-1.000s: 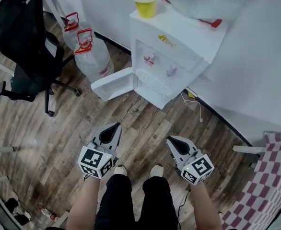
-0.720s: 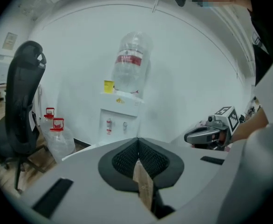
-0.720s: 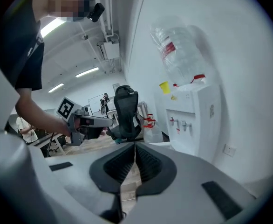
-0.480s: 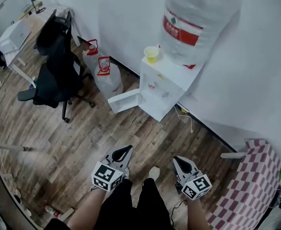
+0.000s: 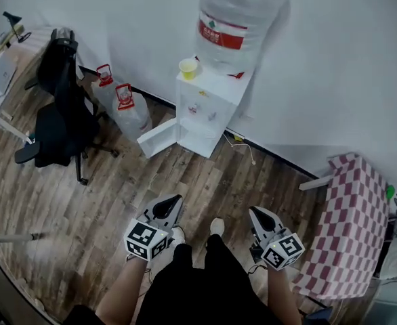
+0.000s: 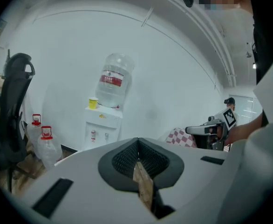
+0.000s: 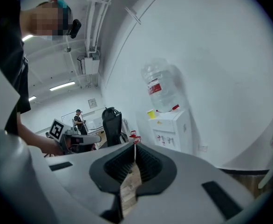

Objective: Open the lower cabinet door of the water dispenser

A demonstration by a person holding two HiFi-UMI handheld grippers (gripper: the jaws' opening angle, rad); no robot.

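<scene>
One lower cabinet door [image 5: 158, 138]: swung wide open at the foot of the water dispenser [image 5: 209, 103]. It is a white panel, hinged at the cabinet's left front corner as the head view shows it.
Cabinet opening: exposed and facing the person. Contents are too small to tell.
Task status: judged complete as regards the door. No further swing appears needed.
Key relation: the door lies ahead of both tongs and well apart from them, with bare wooden floor [image 5: 117, 195] between. Its long axis runs aslant from the dispenser toward the lower left of the head view. The free edge is therefore on the left side, and the left hand is judged the nearer. Any further handling would call for a forward approach from that side.
Left tongs [image 5: 174, 202]: clenched, nothing grasped. Only floor boards show through the slit in the left gripper view.
Right tongs [image 5: 257, 215]: clenched likewise, nothing grasped.
On the dispenser: a large water bottle [image 5: 236, 15] is inverted on top, with a yellow cup [image 5: 187, 68] just beside it.
Left of the door: two clear jugs with red caps [image 5: 129, 114] stand near the wall, and a black office chair [image 5: 59, 107] is further out.
Right side: a table under a checked cloth [image 5: 351, 229] is near the right tongs and well apart from the dispenser.
Risk: judged low. The open panel juts out close to the jugs.
</scene>
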